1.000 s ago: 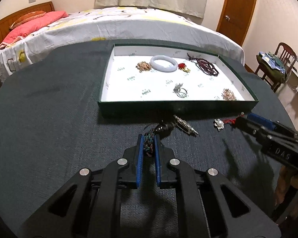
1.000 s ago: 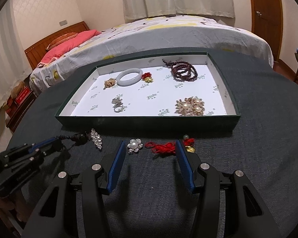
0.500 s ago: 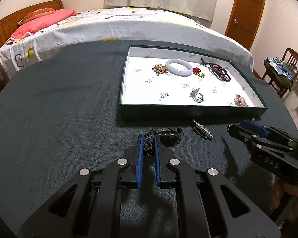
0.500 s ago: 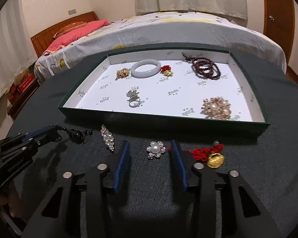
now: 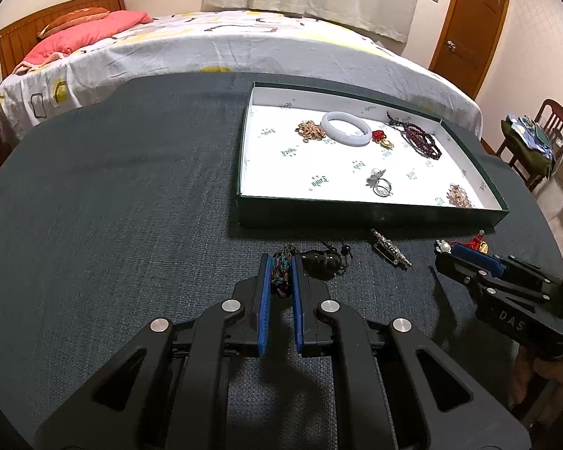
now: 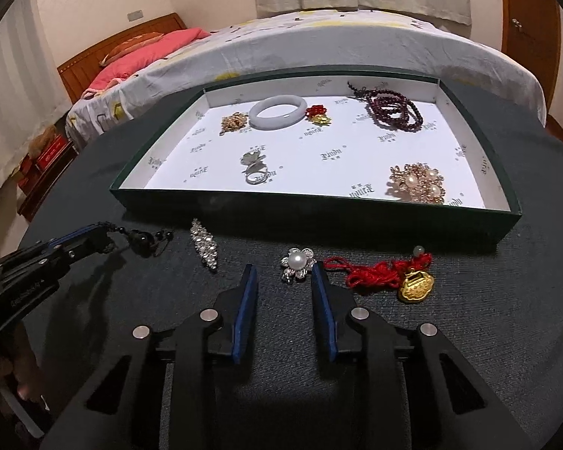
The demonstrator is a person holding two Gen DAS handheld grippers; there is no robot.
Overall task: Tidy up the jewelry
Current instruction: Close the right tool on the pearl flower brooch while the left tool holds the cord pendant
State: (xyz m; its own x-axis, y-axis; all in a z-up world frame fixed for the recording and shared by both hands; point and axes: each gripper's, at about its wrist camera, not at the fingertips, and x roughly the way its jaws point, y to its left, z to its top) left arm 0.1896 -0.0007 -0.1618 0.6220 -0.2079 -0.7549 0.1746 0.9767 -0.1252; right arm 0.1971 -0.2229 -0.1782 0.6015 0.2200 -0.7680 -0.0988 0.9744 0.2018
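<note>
My left gripper [image 5: 280, 262] is shut on the braided cord of a black bead pendant [image 5: 324, 262], whose beads rest on the dark table in front of the green tray [image 5: 371, 214]. My right gripper [image 6: 284, 275] is open, its fingers on either side of and just short of a pearl flower brooch [image 6: 297, 262]. A rhinestone bar brooch [image 6: 205, 244] lies to its left and a red-cord gold lock charm [image 6: 413, 285] to its right. The tray holds a white jade bangle [image 6: 277, 112], a dark red bead bracelet [image 6: 394, 109], a pearl brooch [image 6: 418, 182], rings [image 6: 254, 168] and small charms.
The tray's near wall [image 6: 311, 212] stands just beyond the loose pieces. The dark cloth table [image 5: 112, 195] stretches left of the tray. A bed [image 5: 206, 45] lies behind the table, with a chair [image 5: 544, 138] and a door [image 5: 465, 26] at right.
My left gripper has drawn back and left with the pendant cord, dragging the beads along the table. My right gripper has shifted left from the red charm and narrowed around the pearl flower brooch.
</note>
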